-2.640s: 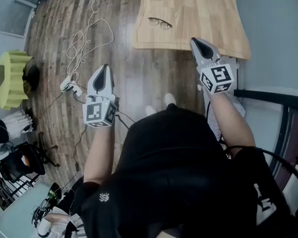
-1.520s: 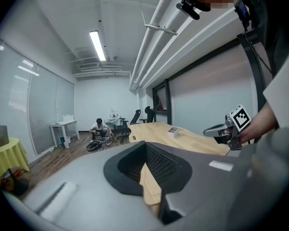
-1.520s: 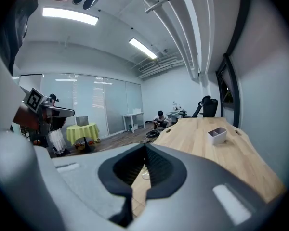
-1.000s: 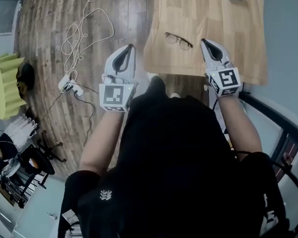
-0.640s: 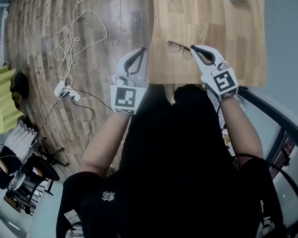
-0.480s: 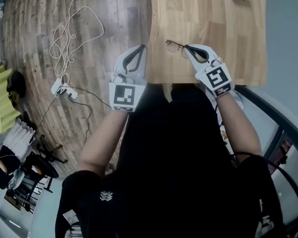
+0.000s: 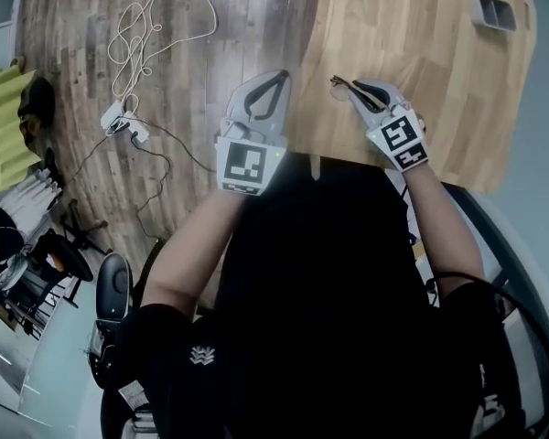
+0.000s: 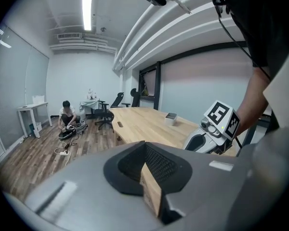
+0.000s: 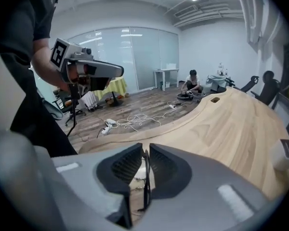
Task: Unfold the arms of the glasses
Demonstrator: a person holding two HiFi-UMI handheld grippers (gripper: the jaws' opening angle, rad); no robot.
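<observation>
Right tongs (image 7: 355, 88) have just been opening and now stand slightly apart, with the glasses (image 9: 146, 184) frame between them, at the table (image 7: 421, 44) edge. Left tongs (image 7: 276, 79) closed, empty, nearby.

The left gripper (image 7: 276, 79) keeps its jaws pressed together with nothing between them, its forearm stretched forward. The right gripper (image 7: 355, 88) tilts downward. Its jaws have just been opening, and the glasses (image 9: 146, 182) stand in the narrow gap between them.
</observation>
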